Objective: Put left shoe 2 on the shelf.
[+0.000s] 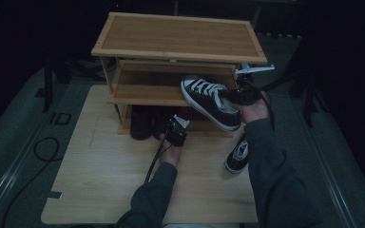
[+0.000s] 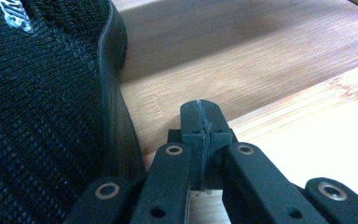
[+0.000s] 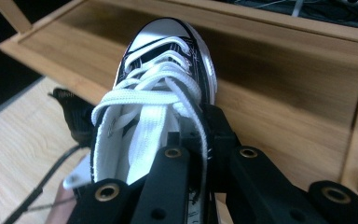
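Note:
My right gripper (image 1: 228,95) (image 3: 193,140) is shut on the side wall of a black sneaker with white laces and toe cap (image 1: 208,99) (image 3: 158,79). It holds the sneaker in the air, toe pointing at the middle shelf (image 1: 147,90) (image 3: 279,79) of a bamboo shoe rack (image 1: 180,35). The matching sneaker (image 1: 237,156) lies on the table to the right of my left arm. My left gripper (image 1: 175,128) (image 2: 200,114) is shut with nothing between its jaws, low at the rack's bottom shelf (image 2: 242,56), beside a black knit shoe (image 2: 42,102).
Dark shoes (image 1: 142,124) stand on the bottom shelf at the left. The rack sits at the far end of a pale wooden table (image 1: 100,171). A cable (image 1: 153,164) trails back from the left gripper. The surroundings are dark, with a cable loop (image 1: 45,149) on the floor at left.

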Tool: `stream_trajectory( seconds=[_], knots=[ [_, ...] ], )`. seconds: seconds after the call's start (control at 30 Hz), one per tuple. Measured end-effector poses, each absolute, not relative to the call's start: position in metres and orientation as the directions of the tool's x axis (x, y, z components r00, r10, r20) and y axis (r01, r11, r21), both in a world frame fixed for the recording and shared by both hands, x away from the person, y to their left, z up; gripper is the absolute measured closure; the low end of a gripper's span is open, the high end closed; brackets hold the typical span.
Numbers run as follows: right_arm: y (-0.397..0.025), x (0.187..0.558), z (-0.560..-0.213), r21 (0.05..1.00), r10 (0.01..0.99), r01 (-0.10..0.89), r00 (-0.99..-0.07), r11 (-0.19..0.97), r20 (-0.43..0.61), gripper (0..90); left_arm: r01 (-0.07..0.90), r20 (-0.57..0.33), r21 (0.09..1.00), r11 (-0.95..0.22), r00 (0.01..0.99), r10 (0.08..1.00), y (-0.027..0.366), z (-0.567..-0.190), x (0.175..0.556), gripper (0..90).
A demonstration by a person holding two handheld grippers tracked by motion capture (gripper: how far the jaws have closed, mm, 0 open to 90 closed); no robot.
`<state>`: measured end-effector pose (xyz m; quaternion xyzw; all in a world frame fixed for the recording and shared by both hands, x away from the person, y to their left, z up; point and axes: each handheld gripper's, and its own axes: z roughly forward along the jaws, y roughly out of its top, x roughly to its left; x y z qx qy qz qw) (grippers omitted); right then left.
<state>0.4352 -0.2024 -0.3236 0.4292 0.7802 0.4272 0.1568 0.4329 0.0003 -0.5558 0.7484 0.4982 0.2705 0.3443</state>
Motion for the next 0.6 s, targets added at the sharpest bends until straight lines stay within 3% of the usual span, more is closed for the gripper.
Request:
stream_trajectory(
  seconds=[0.37, 0.6],
  knots=[
    [-0.187, 0.444, -0.328, 0.827, 0.841, 0.535, -0.517, 0.171, 0.161, 88.4, 0.557, 0.064, 0.786, -0.268, 0.358, 0.931, 0.0, -0.556, 0.433, 90.0],
    [-0.186, 0.453, -0.339, 0.799, 0.855, 0.577, -0.489, 0.17, 0.172, 85.5, 0.557, 0.061, 0.786, -0.268, 0.361, 0.931, 0.0, -0.556, 0.433, 90.0]
  ],
)
